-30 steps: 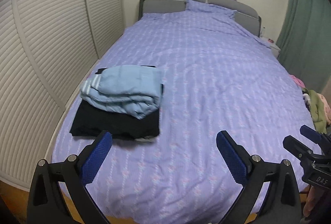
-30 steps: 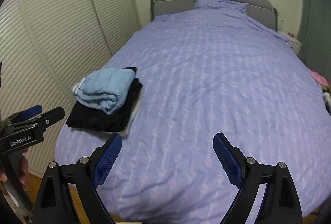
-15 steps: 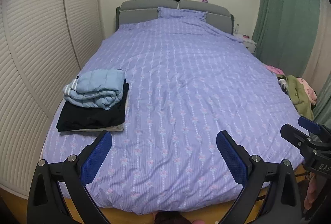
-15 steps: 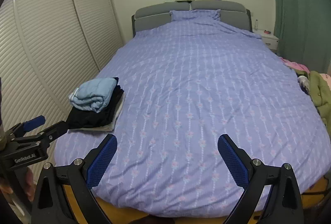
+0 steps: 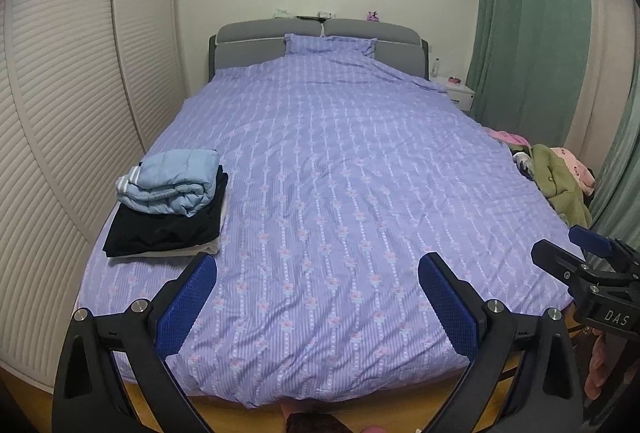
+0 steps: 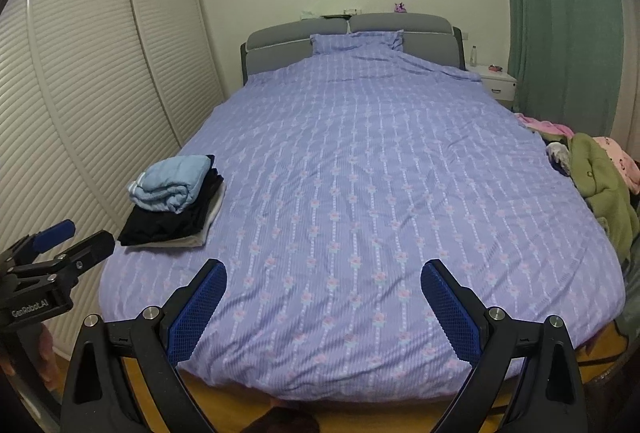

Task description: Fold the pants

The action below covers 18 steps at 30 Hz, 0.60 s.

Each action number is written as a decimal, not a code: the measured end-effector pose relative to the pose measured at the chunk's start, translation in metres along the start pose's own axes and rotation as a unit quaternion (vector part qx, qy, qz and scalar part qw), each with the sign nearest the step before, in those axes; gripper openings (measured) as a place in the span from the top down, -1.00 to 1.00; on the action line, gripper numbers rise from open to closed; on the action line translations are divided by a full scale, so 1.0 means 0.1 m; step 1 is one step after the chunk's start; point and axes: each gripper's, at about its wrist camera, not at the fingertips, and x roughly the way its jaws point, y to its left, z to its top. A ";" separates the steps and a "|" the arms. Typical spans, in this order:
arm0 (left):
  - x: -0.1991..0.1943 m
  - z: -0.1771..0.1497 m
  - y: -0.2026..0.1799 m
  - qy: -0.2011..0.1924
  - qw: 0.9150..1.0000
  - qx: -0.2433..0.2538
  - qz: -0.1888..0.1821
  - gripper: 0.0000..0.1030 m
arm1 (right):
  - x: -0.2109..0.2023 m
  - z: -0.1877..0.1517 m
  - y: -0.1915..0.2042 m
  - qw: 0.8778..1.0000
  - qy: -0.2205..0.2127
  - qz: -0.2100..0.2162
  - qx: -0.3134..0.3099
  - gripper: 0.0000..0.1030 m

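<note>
Both grippers hung empty at the foot of the bed (image 5: 340, 173), fingers spread wide: the left gripper (image 5: 318, 307) and the right gripper (image 6: 324, 309). A folded stack (image 5: 168, 209), pale blue pants (image 5: 170, 185) on top of black ones, lay at about ten o'clock by the left edge. An unfolded clothes pile (image 6: 596, 177) sat at two o'clock, nearer the right gripper, likely the next source; its long axis couldn't be told.
</note>
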 end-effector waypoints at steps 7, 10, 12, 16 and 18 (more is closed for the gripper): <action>-0.12 -0.07 -0.09 -0.005 1.000 0.000 -0.002 -1.00 | -0.15 -0.07 -0.07 1.000 -0.005 0.000 0.001 -0.92; -0.16 -0.08 -0.11 -0.007 1.000 0.000 -0.002 -1.00 | -0.20 -0.08 -0.09 1.000 -0.007 0.000 0.002 -0.92; -0.18 -0.08 -0.11 -0.009 1.000 0.000 -0.002 -1.00 | -0.22 -0.09 -0.10 1.000 -0.008 -0.001 0.002 -0.92; -0.21 -0.10 -0.14 -0.013 1.000 0.003 0.004 -1.00 | -0.27 -0.12 -0.12 1.000 -0.009 -0.002 0.001 -0.92; -0.23 -0.11 -0.16 -0.014 1.000 0.005 0.006 -1.00 | -0.28 -0.12 -0.13 1.000 -0.011 -0.002 0.001 -0.92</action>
